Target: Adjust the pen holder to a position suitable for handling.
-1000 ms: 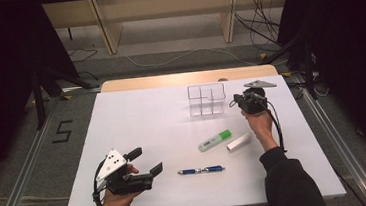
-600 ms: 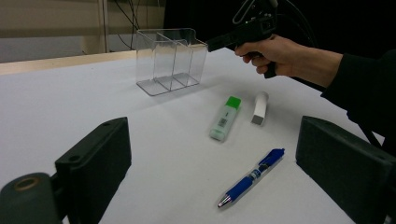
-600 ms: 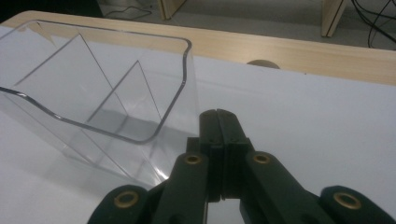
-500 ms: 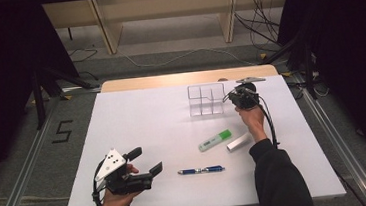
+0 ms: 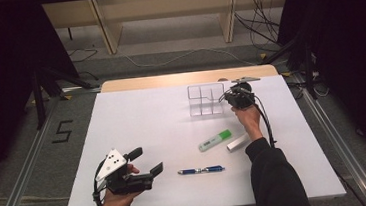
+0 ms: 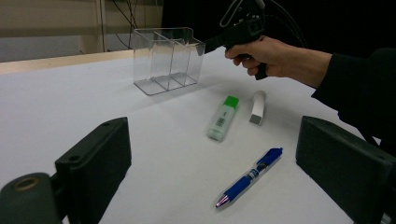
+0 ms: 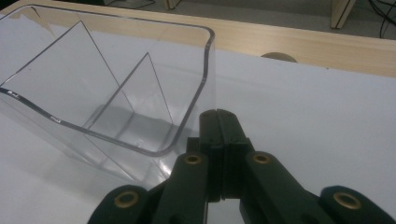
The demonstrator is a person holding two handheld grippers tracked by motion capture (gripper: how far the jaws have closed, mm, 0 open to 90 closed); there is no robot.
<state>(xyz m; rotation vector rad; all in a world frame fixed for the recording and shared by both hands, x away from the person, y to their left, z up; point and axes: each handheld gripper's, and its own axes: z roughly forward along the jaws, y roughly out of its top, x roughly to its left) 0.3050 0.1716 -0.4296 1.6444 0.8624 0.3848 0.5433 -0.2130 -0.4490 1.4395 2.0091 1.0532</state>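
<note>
Left gripper idle near the counter's front edge, fingers wide open, empty. Farther back, right gripper fingers shut on nothing, tips just beside the clear organizer's right wall. Organizer looks light, rigid, slick, likely to slide or tip; best pinched on a wall at the rim.

High view overhead, looking forward; gripper views low, close; all share clear organizer.

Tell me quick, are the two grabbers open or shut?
Left gripper: open, holding nothing.
Right gripper: shut, empty, beside the clear organizer.
</note>
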